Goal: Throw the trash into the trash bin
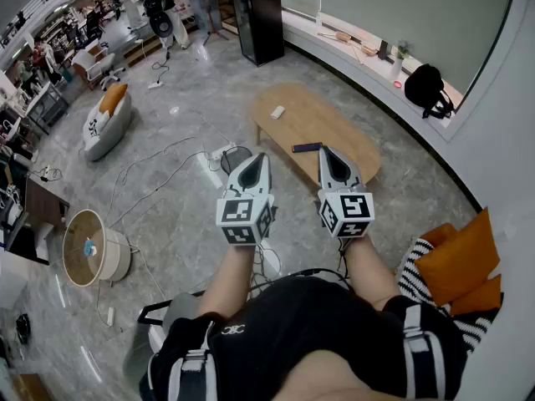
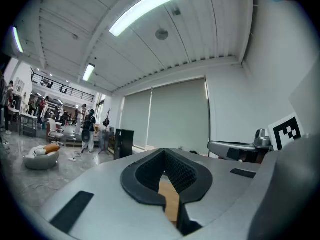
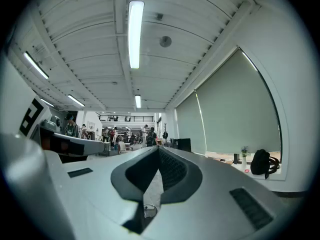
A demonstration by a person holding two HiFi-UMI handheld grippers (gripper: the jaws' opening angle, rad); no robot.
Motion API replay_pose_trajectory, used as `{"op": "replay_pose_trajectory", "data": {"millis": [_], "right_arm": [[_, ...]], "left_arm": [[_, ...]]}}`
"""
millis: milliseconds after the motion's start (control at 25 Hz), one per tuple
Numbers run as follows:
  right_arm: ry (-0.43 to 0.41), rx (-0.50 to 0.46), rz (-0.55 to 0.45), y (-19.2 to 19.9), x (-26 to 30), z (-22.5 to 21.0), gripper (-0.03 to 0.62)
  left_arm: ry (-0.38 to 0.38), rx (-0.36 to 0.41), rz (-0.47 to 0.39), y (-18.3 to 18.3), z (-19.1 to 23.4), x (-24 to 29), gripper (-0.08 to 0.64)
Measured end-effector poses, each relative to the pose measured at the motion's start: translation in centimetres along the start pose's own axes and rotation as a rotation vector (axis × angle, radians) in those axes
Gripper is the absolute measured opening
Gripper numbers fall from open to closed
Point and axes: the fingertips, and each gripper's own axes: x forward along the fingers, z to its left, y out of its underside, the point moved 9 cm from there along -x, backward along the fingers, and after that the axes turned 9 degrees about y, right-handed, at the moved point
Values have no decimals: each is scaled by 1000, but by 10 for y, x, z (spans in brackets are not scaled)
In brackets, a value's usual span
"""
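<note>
I hold both grippers level in front of my body, side by side, above the floor. My left gripper [image 1: 262, 158] [image 2: 164, 151] is shut and holds nothing. Just to its right, my right gripper [image 1: 327, 151] [image 3: 159, 148] is also shut and empty. Beyond them stands a low oval wooden table [image 1: 334, 128] with a small white item [image 1: 277, 112] and a flat dark item [image 1: 307, 147] on it. A round dark bin [image 1: 235, 156] stands on the floor by the table's left end, partly hidden by the left gripper. It shows as a small ring [image 3: 148, 211] through the right jaws.
Cables and a power strip [image 1: 219, 151] lie on the grey floor. A round wooden side table [image 1: 84, 249] and a beanbag [image 1: 104, 124] are at the left. A black cabinet [image 1: 257, 8], a black backpack [image 1: 426, 86] and orange cushions [image 1: 460, 257] ring the area.
</note>
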Motion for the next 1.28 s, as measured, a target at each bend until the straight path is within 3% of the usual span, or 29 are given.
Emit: {"op": "replay_pose_trajectory", "data": {"millis": [360,960,1280], "right_arm": [[2,17,-11,2,4,10,12],[12,40,-23,6,-17,60,12],[32,84,-15,17,-20,66,11]], "left_arm": [[17,-49,9,1,16,-5,12],[12,-29,-2,6,41,-63,12],[52,-47,20,18,45,-61,12]]}}
